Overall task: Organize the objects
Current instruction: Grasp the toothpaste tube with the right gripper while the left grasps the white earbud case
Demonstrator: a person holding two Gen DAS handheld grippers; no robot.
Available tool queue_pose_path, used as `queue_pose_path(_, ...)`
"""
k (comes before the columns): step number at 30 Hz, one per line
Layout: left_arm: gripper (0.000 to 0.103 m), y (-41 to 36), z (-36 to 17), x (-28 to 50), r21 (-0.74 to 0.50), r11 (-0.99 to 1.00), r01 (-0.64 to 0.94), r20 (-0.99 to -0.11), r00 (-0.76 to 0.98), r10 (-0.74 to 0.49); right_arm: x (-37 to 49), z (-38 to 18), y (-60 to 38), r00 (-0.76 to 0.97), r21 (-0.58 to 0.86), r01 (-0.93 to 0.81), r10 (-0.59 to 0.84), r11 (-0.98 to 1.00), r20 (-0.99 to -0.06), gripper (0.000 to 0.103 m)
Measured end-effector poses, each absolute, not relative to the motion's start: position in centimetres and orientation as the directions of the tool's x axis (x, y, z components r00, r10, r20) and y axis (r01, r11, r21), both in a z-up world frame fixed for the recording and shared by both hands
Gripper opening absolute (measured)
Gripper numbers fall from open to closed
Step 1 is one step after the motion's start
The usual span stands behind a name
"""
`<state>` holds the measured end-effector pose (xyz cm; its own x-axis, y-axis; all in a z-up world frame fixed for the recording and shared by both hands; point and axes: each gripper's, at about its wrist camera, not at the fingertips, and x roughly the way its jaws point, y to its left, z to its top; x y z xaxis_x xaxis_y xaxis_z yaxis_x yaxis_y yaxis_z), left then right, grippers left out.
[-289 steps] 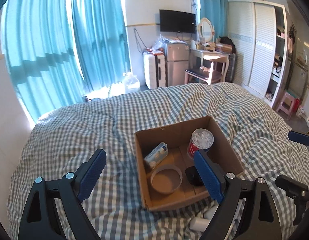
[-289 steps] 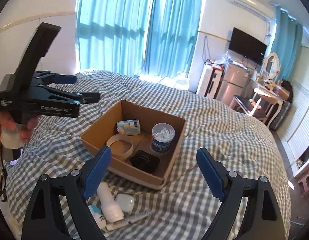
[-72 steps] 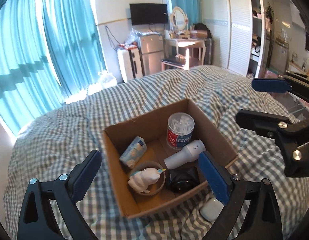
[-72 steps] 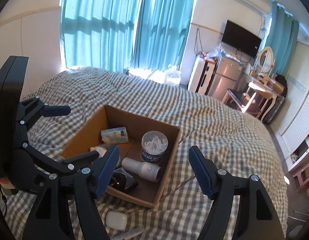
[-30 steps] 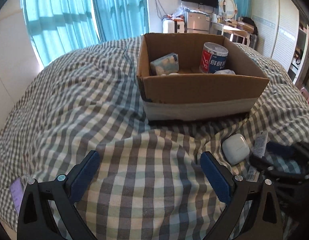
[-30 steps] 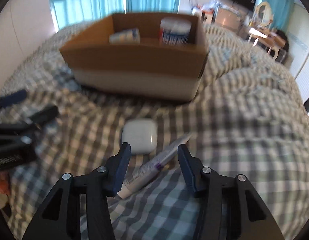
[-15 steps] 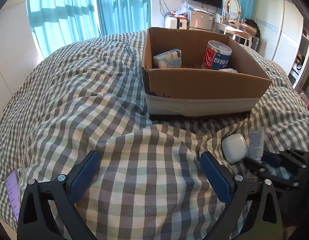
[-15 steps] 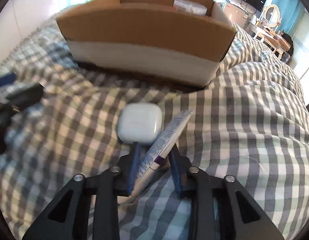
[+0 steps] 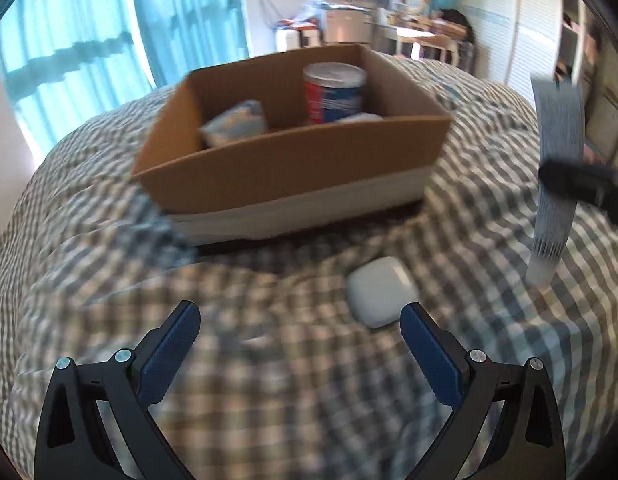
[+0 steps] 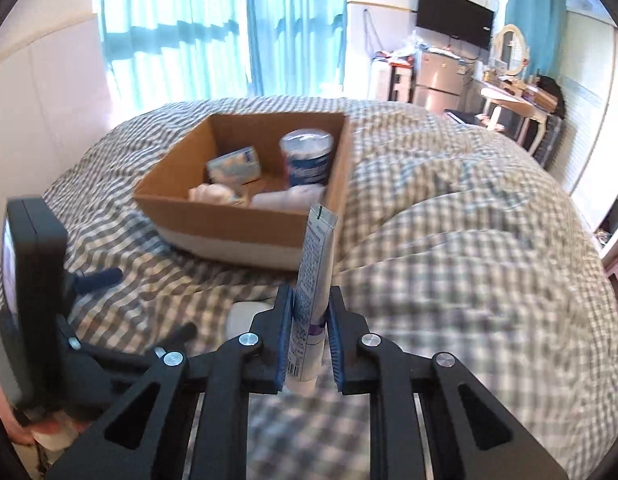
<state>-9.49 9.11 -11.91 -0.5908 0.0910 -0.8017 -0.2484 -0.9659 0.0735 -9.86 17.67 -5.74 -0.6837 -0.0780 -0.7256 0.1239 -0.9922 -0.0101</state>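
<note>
White printed tube (image 10: 314, 280) | upright | clamped in right gripper (image 10: 309, 336)

Print on tube (image 10: 315, 264) and can (image 9: 334, 96) too blurred to read.

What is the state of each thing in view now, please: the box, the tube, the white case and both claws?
Cardboard box: open on top, partly filled, resting on the bed.
Tube: clamped upright, lifted off the blanket.
White case: closed, lying on the blanket outside the box.
Round canister: standing upright inside the box.
Right claw: shut on the tube.
Left claw: open, holding nothing.
</note>
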Motion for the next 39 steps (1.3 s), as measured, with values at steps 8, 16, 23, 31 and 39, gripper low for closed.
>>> queue_pose_path(8,0.103,11.7,-14.2,-11.5,-0.017,-0.957,-0.289,-0.825,-0.536,0.177,-11.0,-7.8,20.6,-0.653,0.041,0.099,-0.097,-0.994,-0.751,0.016)
queue_pose_path(16,0.059,12.6,-17.1,-13.4,-0.100,-0.934,-0.344,-0.864,-0.435,0.253,-12.2,-9.5,20.9,-0.623,0.080,0.101,-0.126,-0.992,-0.772,0.016)
queue_pose_path(23,0.055,11.9,-17.1,-13.7,-0.111,-0.935,-0.336,-0.863,-0.434,0.258,-11.9,-9.6,20.9,-0.622,0.078,0.100,-0.124,-0.992,-0.773,0.016)
queue_pose_path(31,0.055,8.8,-14.4,-12.1,-0.153,-0.947,-0.282,-0.840,-0.467,0.275,-10.4,-8.0,19.7,-0.650,0.064,0.114,-0.123,-0.991,-0.750,0.016)
queue_pose_path(39,0.055,6.0,-11.3,-10.7,-0.147,-0.957,-0.251,-0.807,-0.529,0.263,-8.8,-6.1,17.8,-0.674,0.047,0.142,-0.132,-0.989,-0.727,0.016)
